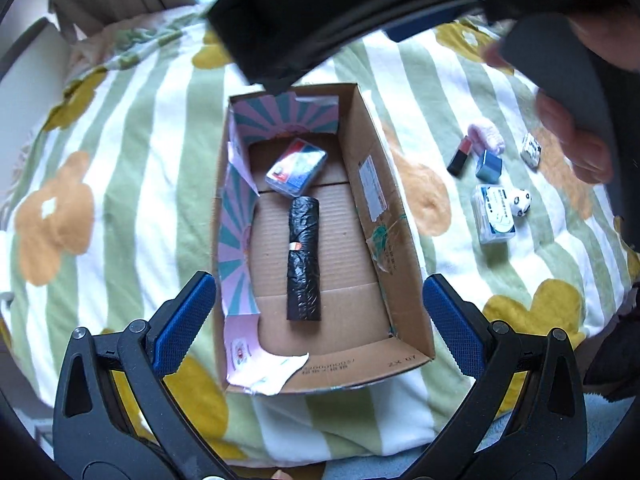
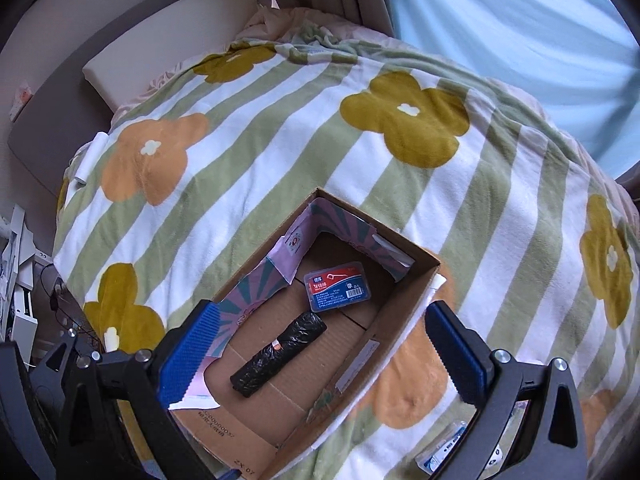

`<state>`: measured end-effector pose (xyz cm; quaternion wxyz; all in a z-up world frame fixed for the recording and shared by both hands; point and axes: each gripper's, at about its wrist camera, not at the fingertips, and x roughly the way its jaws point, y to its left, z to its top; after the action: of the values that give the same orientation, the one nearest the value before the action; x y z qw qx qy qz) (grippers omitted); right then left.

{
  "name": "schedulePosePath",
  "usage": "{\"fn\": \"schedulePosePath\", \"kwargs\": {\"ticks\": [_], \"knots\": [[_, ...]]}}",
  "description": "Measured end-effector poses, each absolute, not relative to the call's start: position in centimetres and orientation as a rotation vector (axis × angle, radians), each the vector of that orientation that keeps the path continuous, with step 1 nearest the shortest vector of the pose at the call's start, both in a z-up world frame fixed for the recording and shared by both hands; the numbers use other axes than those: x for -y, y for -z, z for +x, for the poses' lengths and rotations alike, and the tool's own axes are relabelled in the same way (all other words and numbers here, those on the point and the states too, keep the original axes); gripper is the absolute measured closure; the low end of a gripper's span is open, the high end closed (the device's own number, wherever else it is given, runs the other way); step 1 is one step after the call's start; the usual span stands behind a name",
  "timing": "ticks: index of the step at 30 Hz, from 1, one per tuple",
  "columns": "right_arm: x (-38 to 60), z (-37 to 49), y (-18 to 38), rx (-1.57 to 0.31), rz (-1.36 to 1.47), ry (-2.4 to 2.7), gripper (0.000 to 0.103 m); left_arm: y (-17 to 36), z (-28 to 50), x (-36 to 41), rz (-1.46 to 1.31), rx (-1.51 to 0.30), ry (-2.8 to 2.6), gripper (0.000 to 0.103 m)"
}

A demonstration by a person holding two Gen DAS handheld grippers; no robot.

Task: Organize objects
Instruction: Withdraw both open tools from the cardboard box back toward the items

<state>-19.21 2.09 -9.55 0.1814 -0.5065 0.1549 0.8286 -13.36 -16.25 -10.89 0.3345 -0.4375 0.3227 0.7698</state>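
Left wrist view: left gripper (image 1: 319, 322) is hovering above the cardboard box (image 1: 404, 276), jaws standing wide apart, blue pads (image 1: 185, 322) gripping nothing; the box is sitting open on a striped flowered blanket (image 1: 120, 168); inside it a black rolled bag (image 1: 304, 259) is lying lengthwise along the floor, with a flat floss-pick case (image 1: 296, 171) just beyond its far end; to the right of the box, loose on the blanket, are lying a red-and-black tube (image 1: 461, 157), a pink fuzzy item (image 1: 486, 136), a teal cube (image 1: 489, 166), a clear labelled case (image 1: 495, 213), a small black-and-white ball (image 1: 521, 201) and a small patterned block (image 1: 531, 149); the right gripper's dark body is crossing the top of the frame, a hand (image 1: 572, 136) wrapping its handle.

Right wrist view: right gripper (image 2: 320, 354) is hanging over the same box (image 2: 404, 322), jaws spread wide, empty; roll (image 2: 278, 354) and case (image 2: 337, 286) are showing inside; curtain (image 2: 512, 32) and headboard (image 2: 132, 36) are appearing here only; most of the loose items are out of frame.
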Motion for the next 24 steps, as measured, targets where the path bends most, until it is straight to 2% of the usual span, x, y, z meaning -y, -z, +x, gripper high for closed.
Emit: {"fn": "schedulePosePath", "kwargs": {"ticks": [11, 24], "knots": [[-1.5, -8.0, 4.8, -0.472, -1.253, -2.26, 0.001, 5.9, -9.1, 15.5, -1.086, -0.779, -2.04, 0.0], [-2.7, 7.0, 2.9, -0.49, -1.15, -2.162, 0.001, 5.6, -1.6, 10.2, -1.055, -0.743, -1.958, 0.0]]}}
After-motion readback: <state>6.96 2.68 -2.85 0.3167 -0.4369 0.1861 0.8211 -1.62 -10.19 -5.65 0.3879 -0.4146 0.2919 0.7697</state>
